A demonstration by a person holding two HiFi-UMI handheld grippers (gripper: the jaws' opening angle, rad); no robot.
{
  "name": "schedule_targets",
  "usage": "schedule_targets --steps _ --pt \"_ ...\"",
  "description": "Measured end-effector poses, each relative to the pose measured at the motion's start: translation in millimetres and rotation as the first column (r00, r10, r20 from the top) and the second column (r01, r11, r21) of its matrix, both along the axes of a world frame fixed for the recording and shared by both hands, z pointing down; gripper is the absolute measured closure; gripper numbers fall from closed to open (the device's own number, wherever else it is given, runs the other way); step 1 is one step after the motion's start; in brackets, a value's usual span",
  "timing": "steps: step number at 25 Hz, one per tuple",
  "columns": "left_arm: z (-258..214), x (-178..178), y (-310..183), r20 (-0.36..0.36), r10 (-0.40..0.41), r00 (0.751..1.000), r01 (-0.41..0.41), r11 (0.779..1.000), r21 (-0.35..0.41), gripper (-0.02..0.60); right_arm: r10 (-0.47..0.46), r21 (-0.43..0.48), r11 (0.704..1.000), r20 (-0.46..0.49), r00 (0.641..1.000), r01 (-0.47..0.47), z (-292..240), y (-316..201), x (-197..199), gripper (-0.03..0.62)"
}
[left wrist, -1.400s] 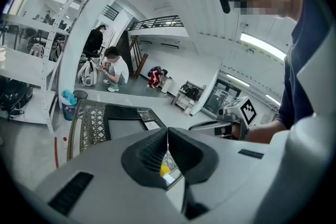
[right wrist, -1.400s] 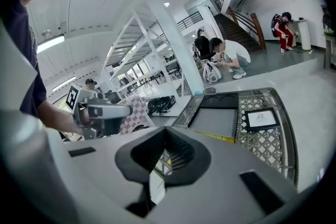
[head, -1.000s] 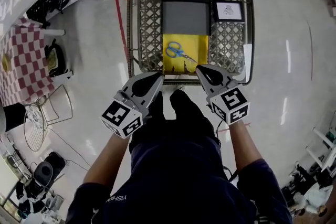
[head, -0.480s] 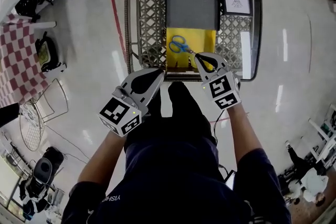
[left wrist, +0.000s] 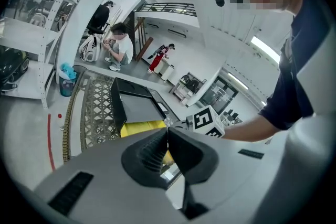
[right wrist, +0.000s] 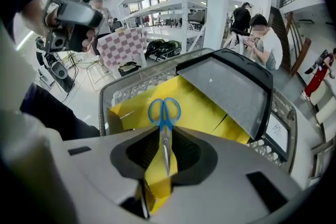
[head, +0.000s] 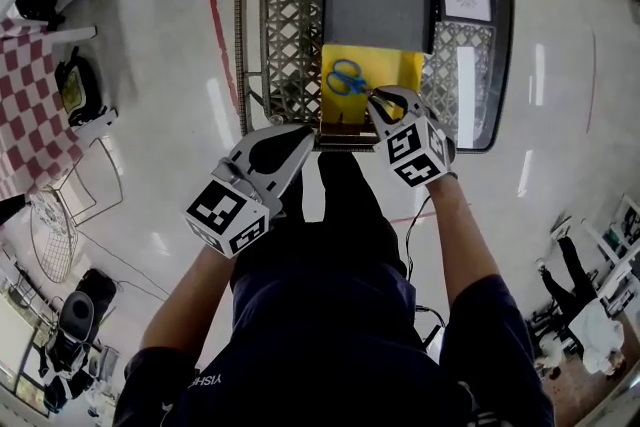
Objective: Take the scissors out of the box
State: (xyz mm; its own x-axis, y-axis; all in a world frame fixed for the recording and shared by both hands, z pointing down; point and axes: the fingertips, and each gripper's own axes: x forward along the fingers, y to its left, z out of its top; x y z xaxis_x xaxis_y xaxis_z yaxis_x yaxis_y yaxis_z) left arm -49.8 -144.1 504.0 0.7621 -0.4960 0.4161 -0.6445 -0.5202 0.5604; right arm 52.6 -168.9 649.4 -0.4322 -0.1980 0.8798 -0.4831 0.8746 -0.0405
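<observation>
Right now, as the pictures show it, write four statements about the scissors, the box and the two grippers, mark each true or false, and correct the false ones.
1. The scissors have blue handles. True.
2. The scissors lie on the floor beside the wire basket. False: they lie in the yellow box, which sits inside the basket.
3. The fingers of the left gripper are together with nothing between them. True.
4. The right gripper is clamped on a black lid. False: its fingers are opening, the scissors' blades lie between them, and the fingers do not press on them.
</observation>
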Motion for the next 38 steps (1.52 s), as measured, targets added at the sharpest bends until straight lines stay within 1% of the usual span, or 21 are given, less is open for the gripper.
schedule_targets --steps 3,6,11,17,22,23,25,29,33,38 --pt "3 -4 -1 -0.007 -0.015 1.000 0.015 1.000 -0.013 0.555 -0.046 -0.021 0.999 -0.052 0.998 0.045 14 1 -1 0.479" --pt "8 -7 -1 -0.010 -0.027 1.000 0.026 0.999 -0.028 0.555 -0.091 -0.049 0.995 -0.095 0.991 0.086 27 2 -4 0.467" --pt "12 -10 2 -0.018 -0.030 0.999 0.029 0.999 -0.044 0.555 -0.119 -0.077 0.991 -0.151 0.981 0.109 42 3 -3 0.468" --pt "16 -13 3 -0.030 -0.035 0.999 0.033 0.998 -0.056 0.555 -0.133 -0.091 0.989 -0.196 0.971 0.117 50 3 -2 0.494" --pt "17 -17 2 -0.031 -0.039 0.999 0.037 0.997 -0.060 0.555 -0.147 -0.112 0.986 -0.209 0.967 0.126 51 3 -3 0.495" --pt "17 -18 3 -0.030 -0.040 0.999 0.038 0.997 -0.061 0.555 -0.153 -0.115 0.985 -0.210 0.966 0.132 51 4 -3 0.510" --pt "17 -19 5 -0.029 -0.039 0.999 0.037 0.997 -0.064 0.555 -0.157 -0.118 0.984 -0.212 0.964 0.135 51 5 -4 0.511" --pt "17 -19 6 -0.028 -0.034 0.999 0.032 0.997 -0.065 0.555 -0.147 -0.105 0.986 -0.215 0.966 0.127 50 5 -4 0.516" --pt "14 -19 6 -0.028 -0.031 0.999 0.029 0.998 -0.059 0.555 -0.123 -0.092 0.990 -0.203 0.971 0.106 49 7 -4 0.519" --pt "12 -19 6 -0.022 -0.025 0.999 0.023 0.998 -0.056 0.555 -0.073 -0.063 0.996 -0.156 0.985 0.063 36 1 -5 0.519"
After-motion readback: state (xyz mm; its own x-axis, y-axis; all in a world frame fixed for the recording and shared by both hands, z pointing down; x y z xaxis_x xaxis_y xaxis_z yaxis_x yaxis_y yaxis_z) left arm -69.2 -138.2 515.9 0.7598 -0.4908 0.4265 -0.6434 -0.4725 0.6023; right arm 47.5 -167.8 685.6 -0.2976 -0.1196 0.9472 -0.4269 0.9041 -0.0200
